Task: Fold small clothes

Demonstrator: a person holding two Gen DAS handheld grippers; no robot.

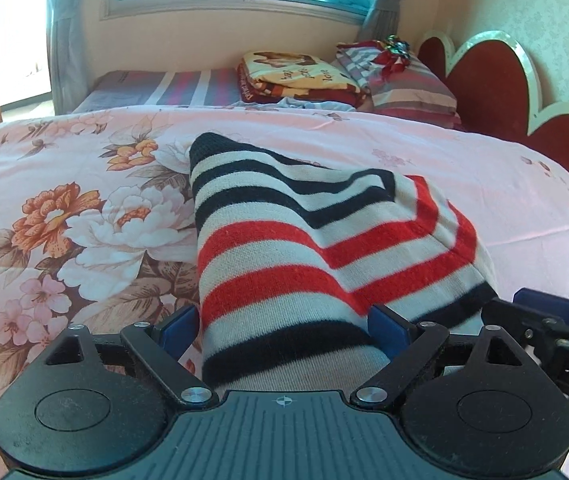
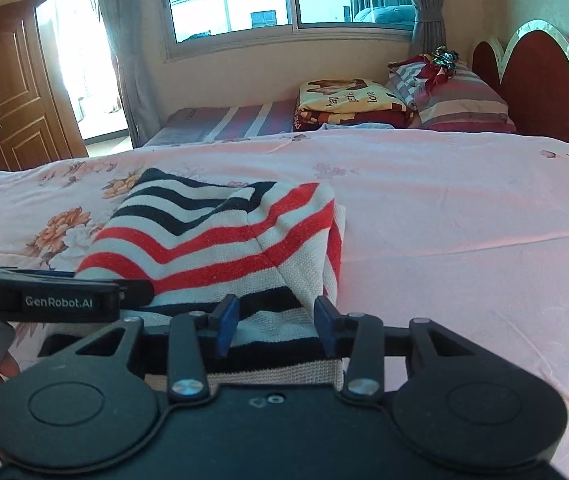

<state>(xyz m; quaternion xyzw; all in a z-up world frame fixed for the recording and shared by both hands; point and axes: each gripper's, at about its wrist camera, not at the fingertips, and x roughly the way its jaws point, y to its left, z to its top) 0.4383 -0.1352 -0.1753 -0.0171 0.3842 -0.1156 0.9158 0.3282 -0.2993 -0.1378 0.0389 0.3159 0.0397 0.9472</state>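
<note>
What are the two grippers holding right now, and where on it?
Both the left gripper and the right gripper have the striped garment between their fingers at its near edge; whether they pinch it cannot be told.

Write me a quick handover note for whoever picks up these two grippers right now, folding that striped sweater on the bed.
Left gripper: fingers wide apart around the near edge of the striped sweater; I cannot tell whether they grip it.
Right gripper: fingers narrower, also straddling the near edge; grip unclear.
Sweater: bunched on the pink floral bedspread, part of it already doubled over.
Left to do: lay it flat, finish the fold, smooth it.
</note>
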